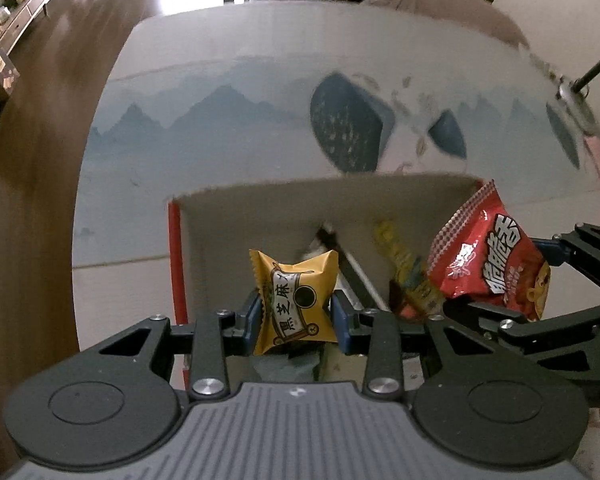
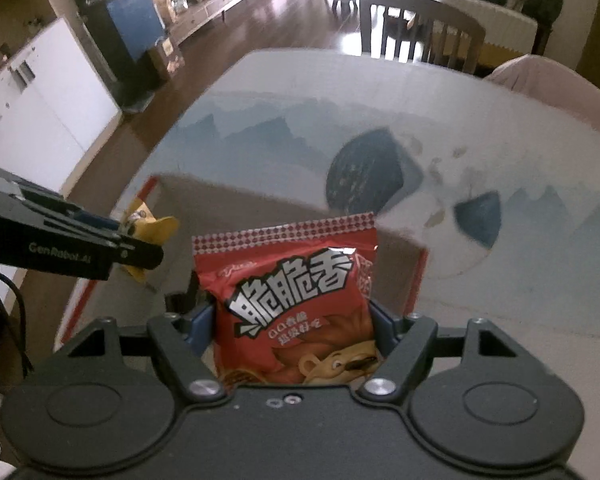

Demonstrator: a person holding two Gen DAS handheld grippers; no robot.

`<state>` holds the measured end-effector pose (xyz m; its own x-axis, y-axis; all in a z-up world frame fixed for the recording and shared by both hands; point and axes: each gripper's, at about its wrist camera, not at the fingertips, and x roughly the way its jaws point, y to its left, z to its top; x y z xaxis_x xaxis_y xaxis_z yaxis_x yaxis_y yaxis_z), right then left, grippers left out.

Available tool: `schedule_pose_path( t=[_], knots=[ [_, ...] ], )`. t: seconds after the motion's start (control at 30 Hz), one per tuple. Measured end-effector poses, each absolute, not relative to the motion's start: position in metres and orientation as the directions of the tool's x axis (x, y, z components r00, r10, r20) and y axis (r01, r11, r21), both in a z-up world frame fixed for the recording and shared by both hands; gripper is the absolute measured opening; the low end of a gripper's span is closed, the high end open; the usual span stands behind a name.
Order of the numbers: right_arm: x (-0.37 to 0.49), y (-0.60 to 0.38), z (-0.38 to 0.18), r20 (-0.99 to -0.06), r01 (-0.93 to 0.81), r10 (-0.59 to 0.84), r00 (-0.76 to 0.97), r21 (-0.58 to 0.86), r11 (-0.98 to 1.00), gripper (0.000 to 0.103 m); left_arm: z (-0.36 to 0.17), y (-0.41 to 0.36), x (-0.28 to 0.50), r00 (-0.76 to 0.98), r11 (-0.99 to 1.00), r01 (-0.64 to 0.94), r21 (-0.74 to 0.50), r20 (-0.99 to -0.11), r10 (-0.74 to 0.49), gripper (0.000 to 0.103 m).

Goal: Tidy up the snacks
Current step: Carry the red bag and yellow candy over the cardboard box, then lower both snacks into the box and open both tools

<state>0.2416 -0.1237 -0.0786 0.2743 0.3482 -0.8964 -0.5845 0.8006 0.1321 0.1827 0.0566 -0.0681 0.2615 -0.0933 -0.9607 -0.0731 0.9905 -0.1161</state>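
Between my left fingers (image 1: 342, 312), which carry blue pads: a yellow snack packet (image 1: 294, 304) with a cream scroll and black characters. Between my right fingers (image 2: 382, 332): a red snack bag (image 2: 296, 304), checkered top edge, white characters outlined black. Beyond both: a brown cardboard box (image 1: 260, 208) with a red outer side, on a pale counter (image 1: 220, 128) printed with blue mountains.

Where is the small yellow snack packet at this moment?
The yellow packet sits clamped in the left gripper, above the open cardboard box, left of the red snack bag held by the right gripper.
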Motion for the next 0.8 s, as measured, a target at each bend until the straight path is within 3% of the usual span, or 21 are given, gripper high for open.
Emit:
schedule_pose_path(
  t=[0.27, 0.8],
  knots=[
    [0.231, -0.113, -0.118, -0.928, -0.614, 0.29, 0.234, 0.09, 0.784, 0.075, -0.103, 0.05, 0.176, 0.203, 0.991, -0.067, -0.114, -0.974, -0.099, 0.035],
    [0.22, -0.104, -0.146, -0.943, -0.646, 0.274, 0.189, 0.091, 0.758, 0.076, -0.144, 0.045, 0.172, 0.166, 0.993, -0.08, -0.086, -0.983, -0.072, 0.036]
  ],
)
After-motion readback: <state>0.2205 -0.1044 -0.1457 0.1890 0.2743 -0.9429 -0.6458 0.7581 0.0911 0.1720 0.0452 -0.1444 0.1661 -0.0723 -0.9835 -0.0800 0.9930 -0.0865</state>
